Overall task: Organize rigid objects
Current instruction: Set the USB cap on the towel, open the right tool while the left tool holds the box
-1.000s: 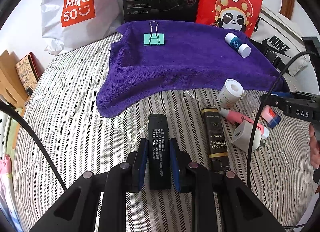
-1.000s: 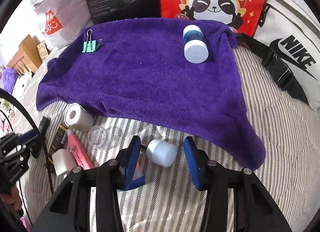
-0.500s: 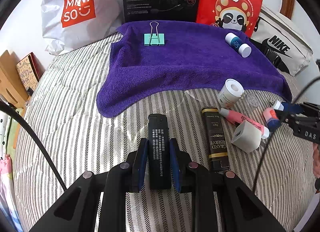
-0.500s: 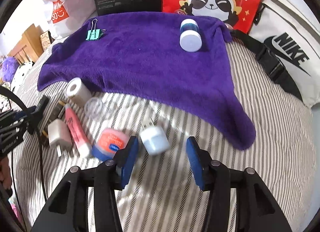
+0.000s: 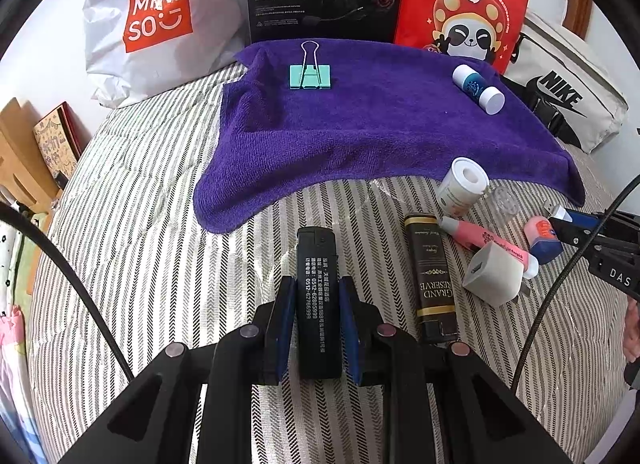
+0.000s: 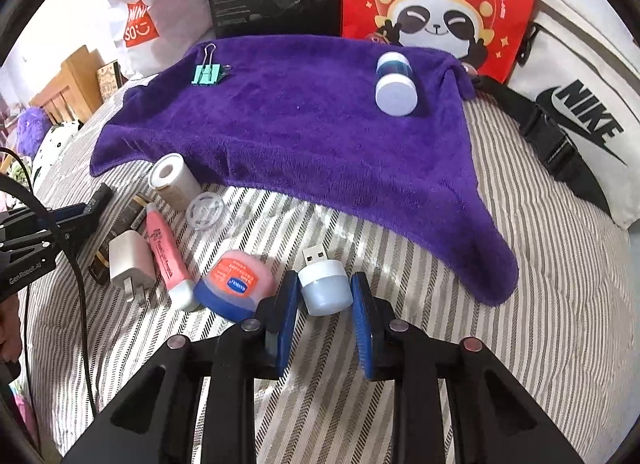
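On the purple towel (image 5: 380,132), two items already placed: a teal binder clip (image 5: 310,75) at the far left and a blue bottle with a white cap (image 5: 478,89) at the far right, well apart. On the striped bedcover (image 5: 160,244), still to sort: a gold-banded black lighter (image 5: 432,276), a white roll (image 5: 462,180), a clear round lid (image 6: 206,210), a pink tube (image 6: 166,260), a white charger plug (image 6: 130,260) and a pink-and-blue Vaseline jar (image 6: 236,284). My left gripper (image 5: 318,314) is clamped on a black lighter (image 5: 318,296) with white print, low over the bedcover. My right gripper (image 6: 326,294) has just been closing around a small white USB night light (image 6: 324,284); its pads look to touch the light's sides, though I cannot be certain the grip is firm. I judge the task roughly a quarter done: two items laid out, two in hand, six waiting.
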{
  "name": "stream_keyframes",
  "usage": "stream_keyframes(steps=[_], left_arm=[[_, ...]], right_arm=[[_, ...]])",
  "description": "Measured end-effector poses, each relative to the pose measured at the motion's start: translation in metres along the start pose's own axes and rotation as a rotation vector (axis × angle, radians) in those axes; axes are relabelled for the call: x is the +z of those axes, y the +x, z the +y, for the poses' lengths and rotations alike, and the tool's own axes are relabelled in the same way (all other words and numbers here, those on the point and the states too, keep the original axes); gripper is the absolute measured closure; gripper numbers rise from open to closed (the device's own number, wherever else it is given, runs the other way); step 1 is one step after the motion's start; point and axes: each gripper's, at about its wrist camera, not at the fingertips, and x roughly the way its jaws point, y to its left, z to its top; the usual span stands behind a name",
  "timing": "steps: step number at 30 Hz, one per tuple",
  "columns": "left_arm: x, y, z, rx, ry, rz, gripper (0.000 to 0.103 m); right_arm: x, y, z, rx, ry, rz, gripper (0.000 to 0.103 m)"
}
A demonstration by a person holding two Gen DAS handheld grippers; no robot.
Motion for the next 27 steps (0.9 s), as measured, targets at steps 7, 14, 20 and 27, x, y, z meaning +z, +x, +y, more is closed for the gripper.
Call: stream_keyframes(steps=[7, 14, 20, 27], left_arm=[[-0.005, -0.004, 0.010, -0.058, -0.042, 0.011, 0.082], [-0.001, -0.003, -0.001, -0.002, 0.007, 0.029, 0.082], [0.005, 0.000, 0.004, -0.015, -0.015, 0.048, 0.082], [0.004, -0.014, 0.012, -0.078, -0.061, 0.033, 0.082]], right_arm=[[-0.001, 0.000, 0.002, -0.017, 0.002, -0.002, 0.076], [-0.001, 0.000, 0.001, -0.013, 0.016, -0.010, 0.076], [0.000, 0.000, 0.001, -0.008, 0.001, -0.008, 0.076], [0.003, -0.020, -0.006, 0.023, 0.022, -0.023, 0.077]])
